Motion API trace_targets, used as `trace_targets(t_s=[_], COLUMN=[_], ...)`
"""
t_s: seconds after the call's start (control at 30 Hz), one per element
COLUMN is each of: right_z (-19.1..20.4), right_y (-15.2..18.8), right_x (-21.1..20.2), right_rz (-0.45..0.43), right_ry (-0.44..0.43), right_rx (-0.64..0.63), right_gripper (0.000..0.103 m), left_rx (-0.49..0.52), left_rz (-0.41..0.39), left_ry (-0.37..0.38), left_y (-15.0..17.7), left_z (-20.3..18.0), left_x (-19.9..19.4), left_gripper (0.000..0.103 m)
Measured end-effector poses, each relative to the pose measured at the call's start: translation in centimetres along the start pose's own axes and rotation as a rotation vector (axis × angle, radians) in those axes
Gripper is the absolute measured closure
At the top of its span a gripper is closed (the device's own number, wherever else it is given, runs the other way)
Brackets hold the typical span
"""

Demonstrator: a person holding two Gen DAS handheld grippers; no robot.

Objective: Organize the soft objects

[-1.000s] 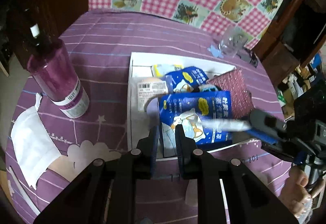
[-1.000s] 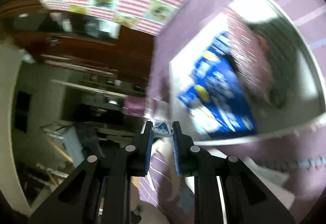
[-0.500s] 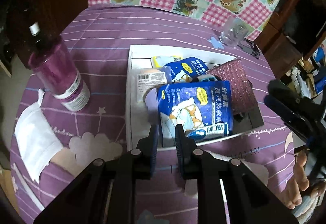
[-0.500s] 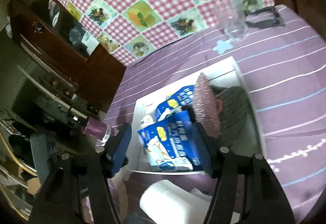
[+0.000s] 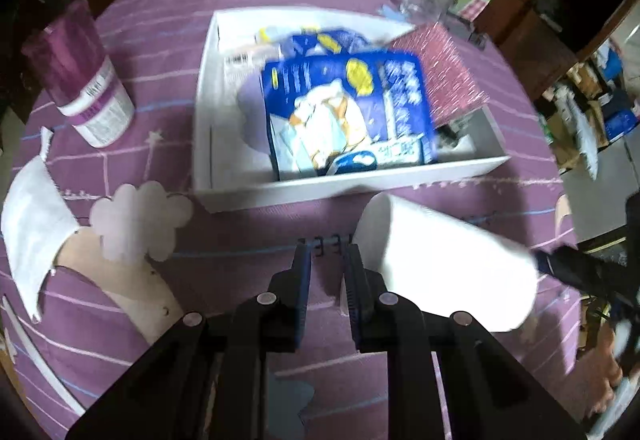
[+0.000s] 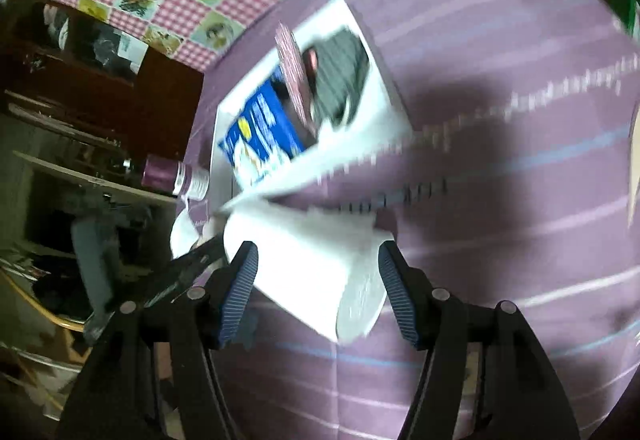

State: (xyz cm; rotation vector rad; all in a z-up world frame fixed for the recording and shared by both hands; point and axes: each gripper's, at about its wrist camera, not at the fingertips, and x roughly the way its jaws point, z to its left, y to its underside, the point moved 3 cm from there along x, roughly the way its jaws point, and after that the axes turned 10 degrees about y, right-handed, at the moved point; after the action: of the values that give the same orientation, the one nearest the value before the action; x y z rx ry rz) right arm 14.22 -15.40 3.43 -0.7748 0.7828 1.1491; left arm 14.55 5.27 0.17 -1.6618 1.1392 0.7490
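The right tool [image 6: 316, 280] is straddling the white paper roll [image 6: 320, 272] lying on the purple-clothed bench [image 6: 500, 260], its fingers spread wide and not gripping. Clamping hard could be crushing the soft roll, or nudging it away. The left tool [image 5: 326, 272] is hovering nearly closed and empty. Beyond, the white cardboard box [image 5: 204, 112] is looking crowded, its blue pouch [image 5: 348, 112] possibly blocking the roll.
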Motion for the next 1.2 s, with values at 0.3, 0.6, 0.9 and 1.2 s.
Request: trace_targets(t_s=[0.3, 0.6, 0.9, 1.2], right_z=[0.3, -0.5, 1.1, 3.2], right_y=[1.6, 1.0, 2.6, 6.0], right_x=[1.0, 0.6, -3.8, -6.6], right_rz=[0.040, 0.053, -0.241, -0.572], right_ry=[-0.053, -0.066, 0.078, 0.257], right_rx=[-0.020, -0.027, -0.251, -0.596], right_gripper=[0.039, 0.039, 0.039, 0.039], left_rx=[-0.031, 0.013, 0.008, 0.105], left_rz=[0.003, 0.019, -0.053, -0.528], left_ry=[-0.010, -0.053, -0.023, -0.058], left_y=[1.7, 6.0, 7.8, 10.9], left_z=[0.2, -2.1, -2.5, -5.4], left_x=[1.7, 0.8, -1.2, -8.4], left_gripper=[0.099, 0.099, 0.087, 0.024])
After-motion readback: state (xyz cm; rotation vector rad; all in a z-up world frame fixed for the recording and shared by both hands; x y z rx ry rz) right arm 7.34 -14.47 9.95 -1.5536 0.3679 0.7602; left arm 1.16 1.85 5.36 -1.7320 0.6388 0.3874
